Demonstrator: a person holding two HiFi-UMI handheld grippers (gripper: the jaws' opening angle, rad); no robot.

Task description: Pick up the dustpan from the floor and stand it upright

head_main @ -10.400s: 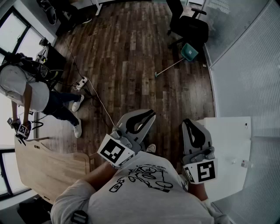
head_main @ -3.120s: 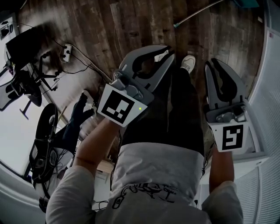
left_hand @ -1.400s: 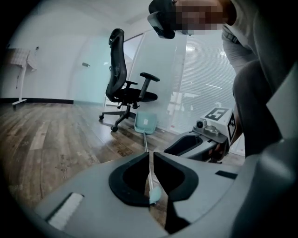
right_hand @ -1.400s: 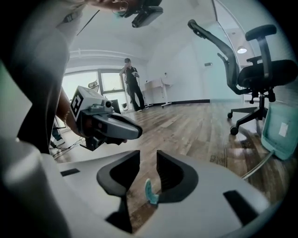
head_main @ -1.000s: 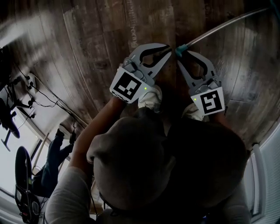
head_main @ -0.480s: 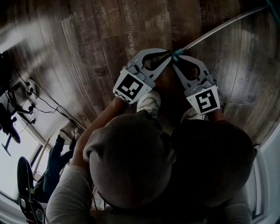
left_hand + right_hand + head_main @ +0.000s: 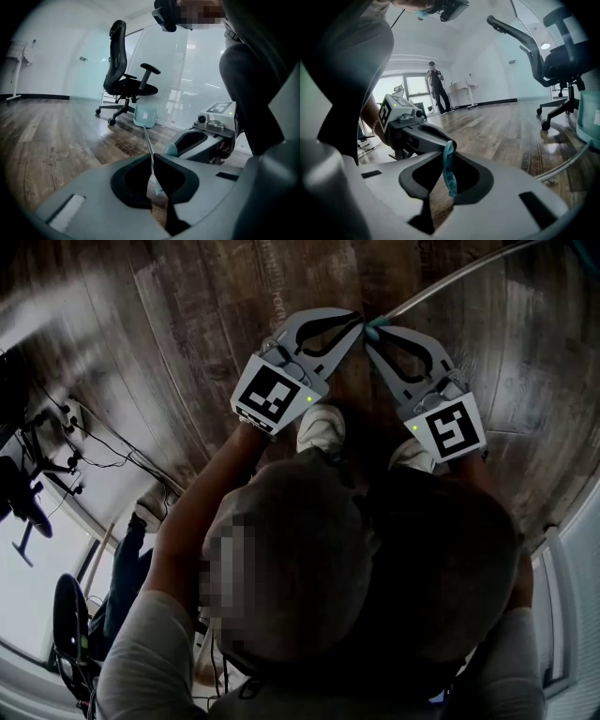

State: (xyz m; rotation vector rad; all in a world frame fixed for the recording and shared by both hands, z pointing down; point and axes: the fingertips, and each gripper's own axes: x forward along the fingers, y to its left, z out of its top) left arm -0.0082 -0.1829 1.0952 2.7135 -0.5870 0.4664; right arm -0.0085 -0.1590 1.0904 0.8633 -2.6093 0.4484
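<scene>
The dustpan lies on the floor, its pole running off toward 2 o'clock. The left gripper pinches the pole and the right gripper pinches the teal grip. The dustpan looks light and stiff, with slick metal, so the grip seems the safest hold.

Dustpan handle cut off at head view's top; pan cropped right.

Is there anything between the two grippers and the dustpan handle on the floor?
Nothing visible. The left gripper is shut on the dustpan handle, and the right gripper on its teal end grip.
</scene>
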